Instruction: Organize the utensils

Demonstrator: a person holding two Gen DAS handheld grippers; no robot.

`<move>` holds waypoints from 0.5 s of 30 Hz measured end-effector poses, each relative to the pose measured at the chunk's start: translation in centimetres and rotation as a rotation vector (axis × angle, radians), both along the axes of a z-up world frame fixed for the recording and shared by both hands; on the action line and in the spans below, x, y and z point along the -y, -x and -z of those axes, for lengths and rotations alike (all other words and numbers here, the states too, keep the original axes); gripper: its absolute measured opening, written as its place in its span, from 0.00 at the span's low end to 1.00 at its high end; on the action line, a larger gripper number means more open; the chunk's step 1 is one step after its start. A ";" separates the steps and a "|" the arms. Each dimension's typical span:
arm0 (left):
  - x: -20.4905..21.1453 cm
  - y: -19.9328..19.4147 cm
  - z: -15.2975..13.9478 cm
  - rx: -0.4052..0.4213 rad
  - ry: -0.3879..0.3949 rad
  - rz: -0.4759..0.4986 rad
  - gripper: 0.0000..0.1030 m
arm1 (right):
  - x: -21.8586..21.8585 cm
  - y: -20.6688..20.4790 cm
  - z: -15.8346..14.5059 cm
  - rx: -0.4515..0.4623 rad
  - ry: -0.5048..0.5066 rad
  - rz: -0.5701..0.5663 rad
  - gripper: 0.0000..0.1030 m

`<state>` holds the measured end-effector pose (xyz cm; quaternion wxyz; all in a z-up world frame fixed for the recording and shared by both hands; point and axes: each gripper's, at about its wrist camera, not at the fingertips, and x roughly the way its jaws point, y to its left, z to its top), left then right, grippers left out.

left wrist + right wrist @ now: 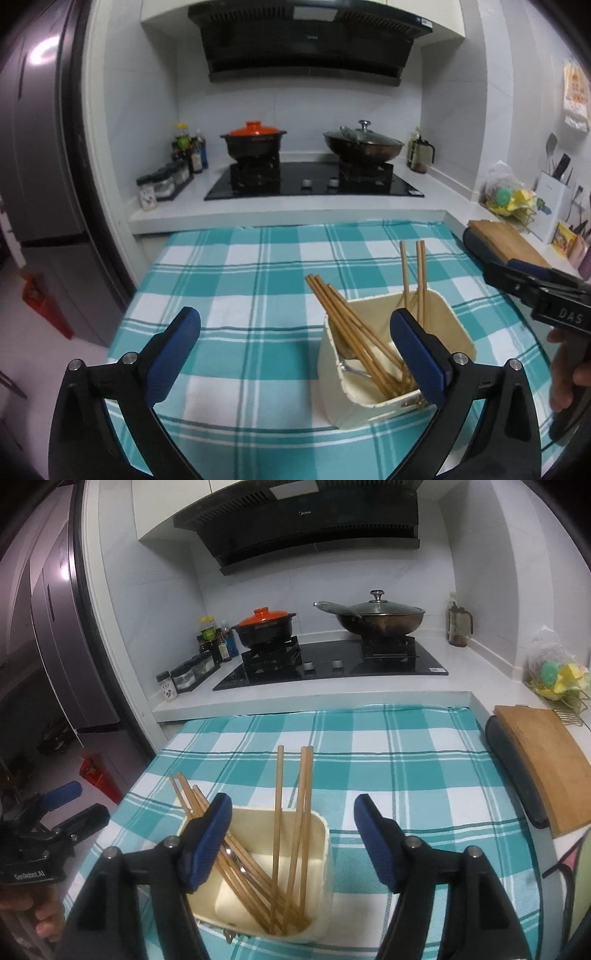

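A cream utensil holder (340,398) stands on the teal checked tablecloth (240,295) and holds several wooden chopsticks (351,325) that lean to different sides. A metal spoon (351,363) lies in the holder under them. My left gripper (295,315) is open just in front of the holder, with its right finger overlapping the holder's right side and nothing between the pads. In the right wrist view my right gripper (292,800) is open above the holder (321,849), its left finger over the leaning chopsticks (277,812). Neither gripper holds anything.
Behind the cloth is a white counter with a black gas hob (314,181), an orange-lidded pot (255,138) and a lidded wok (364,144). A wooden cutting board (543,760) lies at the right. A fridge (33,166) stands at the left.
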<state>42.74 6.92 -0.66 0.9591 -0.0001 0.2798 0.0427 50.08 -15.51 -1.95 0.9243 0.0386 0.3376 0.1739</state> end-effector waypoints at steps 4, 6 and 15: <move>2.0 3.7 -1.0 0.018 -0.112 -0.101 0.99 | 1.1 4.3 -0.9 0.002 0.009 0.000 0.84; 2.7 6.0 -1.4 0.036 -0.135 -0.125 0.99 | 1.5 6.6 -1.3 0.009 0.009 0.002 0.85; 5.0 14.1 -2.1 0.035 -0.094 -0.057 0.99 | 1.9 17.2 -2.8 0.050 0.088 0.033 1.00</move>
